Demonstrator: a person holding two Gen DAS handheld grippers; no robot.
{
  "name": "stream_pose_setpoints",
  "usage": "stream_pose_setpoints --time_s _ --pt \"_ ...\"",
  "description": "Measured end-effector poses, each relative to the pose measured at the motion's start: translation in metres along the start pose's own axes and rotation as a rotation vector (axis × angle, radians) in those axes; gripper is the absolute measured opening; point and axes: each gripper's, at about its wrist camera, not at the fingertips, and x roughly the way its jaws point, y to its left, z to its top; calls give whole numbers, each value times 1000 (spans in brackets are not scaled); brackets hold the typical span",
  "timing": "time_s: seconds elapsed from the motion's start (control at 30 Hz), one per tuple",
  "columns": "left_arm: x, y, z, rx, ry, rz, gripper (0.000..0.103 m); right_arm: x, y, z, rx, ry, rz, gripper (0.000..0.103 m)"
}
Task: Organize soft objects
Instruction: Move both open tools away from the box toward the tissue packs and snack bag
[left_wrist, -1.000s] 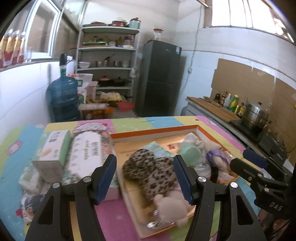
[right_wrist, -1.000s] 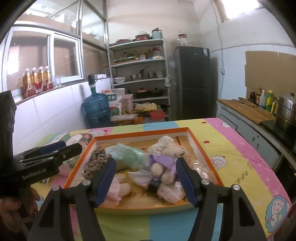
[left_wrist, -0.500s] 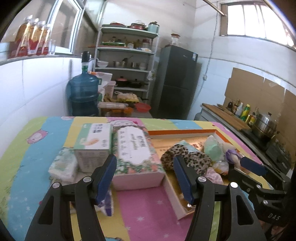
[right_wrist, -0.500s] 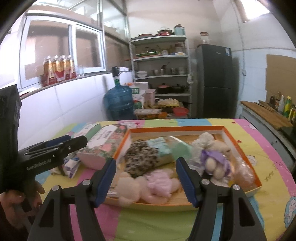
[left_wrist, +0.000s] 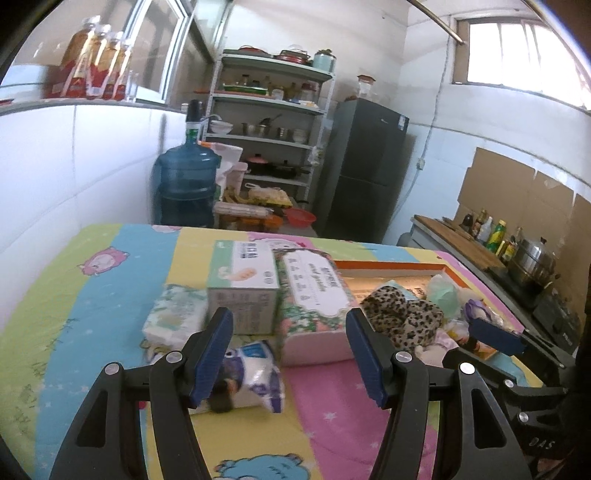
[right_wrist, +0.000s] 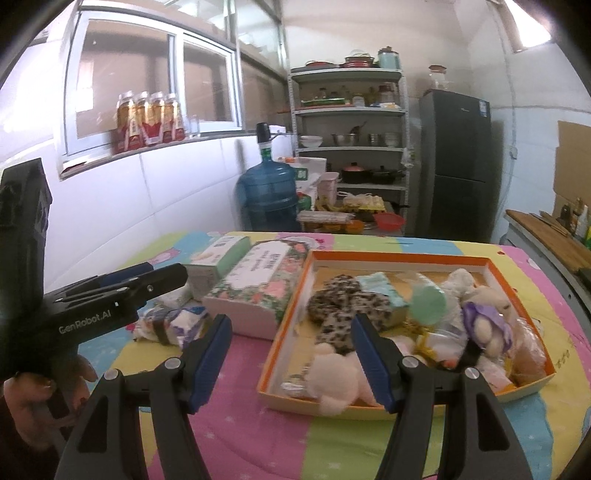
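A worktop (right_wrist: 258, 443) spread with a striped cartoon-print cloth carries a shallow orange-rimmed cardboard tray (right_wrist: 402, 256) on the right, crowded with a leopard-print fabric bundle (right_wrist: 340, 308), a pale green pouch (right_wrist: 428, 301), a purple-and-cream plush toy (right_wrist: 484, 317) and a pink-beige plush toy (right_wrist: 332, 387) near its front edge. To its left sit a floral-print tissue box (left_wrist: 314, 291), a white-and-green tissue box (left_wrist: 242, 284), a soft pale-green tissue pack (left_wrist: 173, 314) and a crumpled blue-and-white soft packet (left_wrist: 255, 376). The left hand-held gripper (left_wrist: 288, 354) hovers wide open and empty just above that packet; the right hand-held gripper (right_wrist: 290, 358), equally open and empty, waits near the tray's front. The sorting appears to be at the reaching stage: the likely next move is lowering the left jaws around the loose packet and closing gently.
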Motion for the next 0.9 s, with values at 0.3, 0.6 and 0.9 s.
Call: stream_pose_setpoints --time_s 0.3,0.6,0.9 --pt "-11 42 0 -47 -13 51 65 20 32 0 -49 63 110 67" --pt "-17 78 0 -69 -23 114 65 52 75 6 -202 136 289 67" --pt "-22 112 4 -69 -24 163 65 100 124 26 -578 265 513 72"
